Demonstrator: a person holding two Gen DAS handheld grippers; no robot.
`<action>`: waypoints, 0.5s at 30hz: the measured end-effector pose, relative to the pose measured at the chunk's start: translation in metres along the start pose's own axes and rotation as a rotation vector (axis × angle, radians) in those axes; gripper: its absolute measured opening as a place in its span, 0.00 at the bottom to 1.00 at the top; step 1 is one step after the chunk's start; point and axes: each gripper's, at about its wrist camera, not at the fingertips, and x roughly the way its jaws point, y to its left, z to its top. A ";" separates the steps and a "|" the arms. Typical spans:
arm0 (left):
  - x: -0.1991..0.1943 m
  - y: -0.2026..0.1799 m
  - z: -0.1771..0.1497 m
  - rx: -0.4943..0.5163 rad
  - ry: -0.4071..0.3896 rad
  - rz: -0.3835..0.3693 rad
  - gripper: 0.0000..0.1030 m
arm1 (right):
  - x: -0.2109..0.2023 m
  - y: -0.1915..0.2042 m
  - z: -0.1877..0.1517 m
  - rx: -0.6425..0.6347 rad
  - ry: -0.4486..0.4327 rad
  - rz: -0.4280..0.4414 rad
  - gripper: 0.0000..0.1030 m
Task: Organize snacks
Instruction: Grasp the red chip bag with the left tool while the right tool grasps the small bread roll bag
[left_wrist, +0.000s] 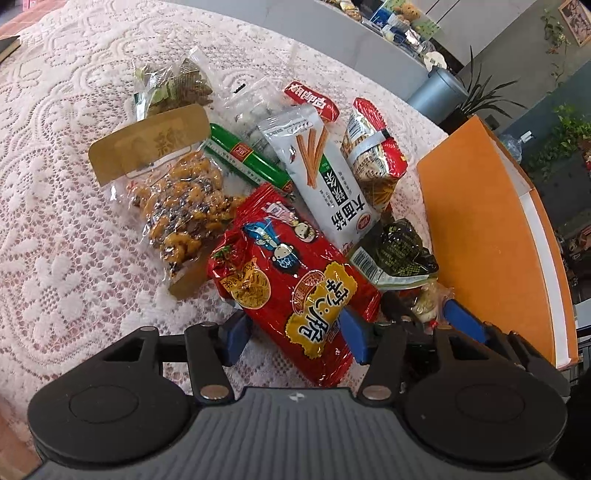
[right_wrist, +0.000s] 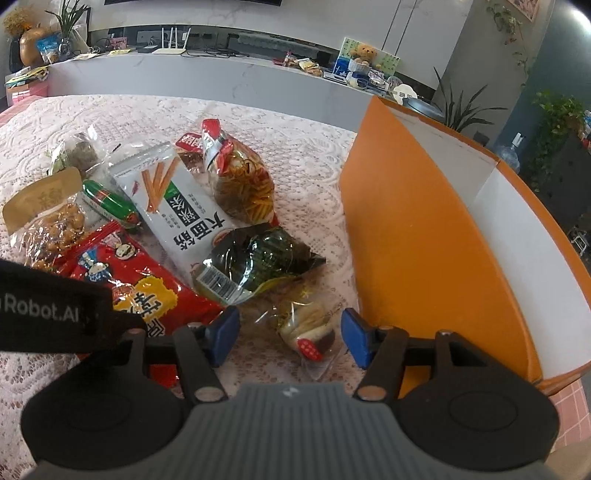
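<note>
Left wrist view: your left gripper (left_wrist: 295, 334) has its jaws spread, one blue pad on each side of the near end of the big red snack bag (left_wrist: 291, 273); whether the pads press it you cannot tell. That bag lies on the lace-covered counter (left_wrist: 55, 229). Just left of it sits a clear bag of glazed nuts (left_wrist: 184, 214) with a gold header. Beyond lie a green sausage stick (left_wrist: 247, 158), a white spicy-strip packet (left_wrist: 325, 173) and a red-topped bag of fried noodles (left_wrist: 373, 147). A dark green pack (left_wrist: 399, 251) lies to the right, near the orange box (left_wrist: 476, 221).

Right wrist view: your right gripper (right_wrist: 290, 336) also has its jaws spread, astride a small clear-wrapped pastry (right_wrist: 310, 332) with a red sticker, without touching it. The dark green pack (right_wrist: 255, 258) lies just beyond it, the red snack bag (right_wrist: 140, 280) to the left under the black body of the other gripper (right_wrist: 55, 310). The open orange box (right_wrist: 424, 240), white inside, stands just right of the pastry.
</note>
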 end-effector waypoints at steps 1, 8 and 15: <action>0.000 0.000 0.000 0.003 -0.002 -0.004 0.61 | -0.001 -0.002 0.000 0.015 -0.005 0.002 0.52; -0.015 -0.007 -0.002 0.063 -0.102 -0.043 0.45 | -0.013 -0.009 -0.001 0.068 -0.055 0.156 0.40; -0.013 -0.014 0.003 0.085 -0.123 -0.032 0.45 | -0.013 -0.015 -0.002 0.119 -0.043 0.224 0.40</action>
